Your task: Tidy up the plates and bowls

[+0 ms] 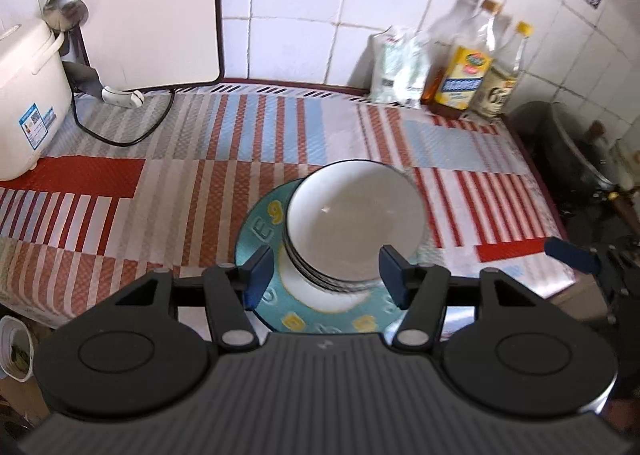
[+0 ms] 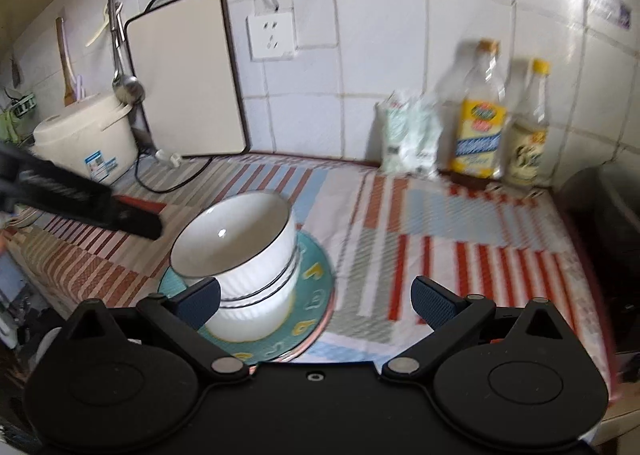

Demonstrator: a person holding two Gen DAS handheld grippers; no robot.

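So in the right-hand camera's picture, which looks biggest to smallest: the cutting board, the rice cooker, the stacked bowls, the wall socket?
1. Cutting board
2. Stacked bowls, though they sit nearest the camera, so they may look larger than they are
3. Rice cooker, close to the bowls in apparent size; its real rank is unsure
4. Wall socket, clearly smallest

glossy ceramic bowls (image 2: 236,251), woven mat (image 1: 160,183)

The surface (image 1: 240,143) is covered by a striped mat of red, blue and grey. On it lies a teal plate (image 1: 260,239) carrying stacked white bowls. A rice cooker (image 1: 24,103) stands at the left, a cutting board (image 1: 148,11) leans on the wall, and a bag (image 1: 398,67) and bottles (image 1: 468,67) stand in the far right corner.
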